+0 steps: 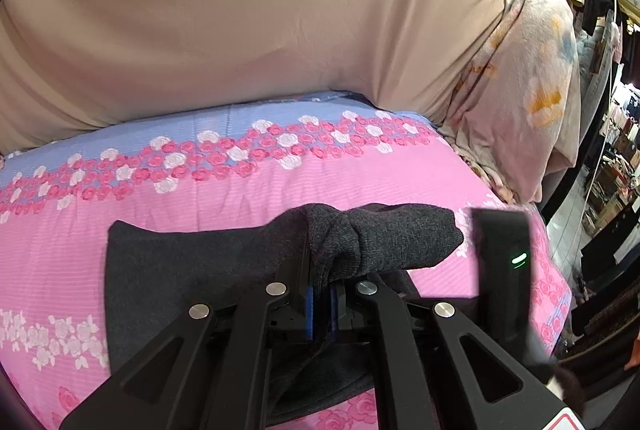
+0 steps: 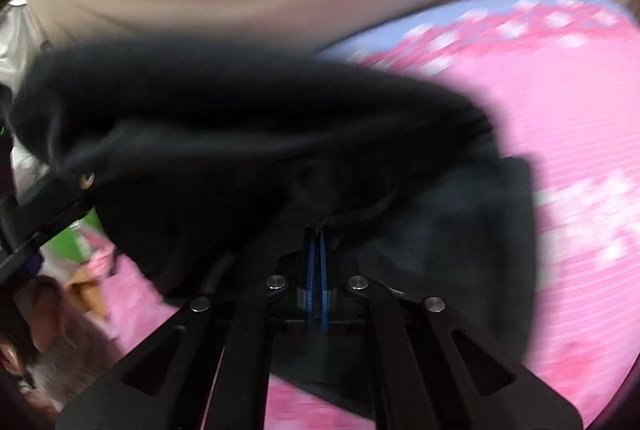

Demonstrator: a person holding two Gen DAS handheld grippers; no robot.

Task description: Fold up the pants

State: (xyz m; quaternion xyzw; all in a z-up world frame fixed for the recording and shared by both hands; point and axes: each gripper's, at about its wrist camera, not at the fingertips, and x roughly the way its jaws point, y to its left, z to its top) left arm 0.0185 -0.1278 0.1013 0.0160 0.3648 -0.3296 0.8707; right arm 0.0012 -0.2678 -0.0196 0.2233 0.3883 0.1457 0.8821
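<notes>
Gripping dark pants (image 1: 224,262), left gripper (image 1: 322,286); right gripper (image 2: 316,242) pinching only their drawstring (image 2: 360,214), blurred.

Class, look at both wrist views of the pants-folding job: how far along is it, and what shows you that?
Midway. Done: part of the dark grey pants lies flat on the pink floral bedcover. In hand: the left gripper is shut on a bunched, raised fold, and the right gripper is shut on cloth near a drawstring, though that view is blurred. Left: lay the lifted fold down and smooth it into a neat stack.
</notes>
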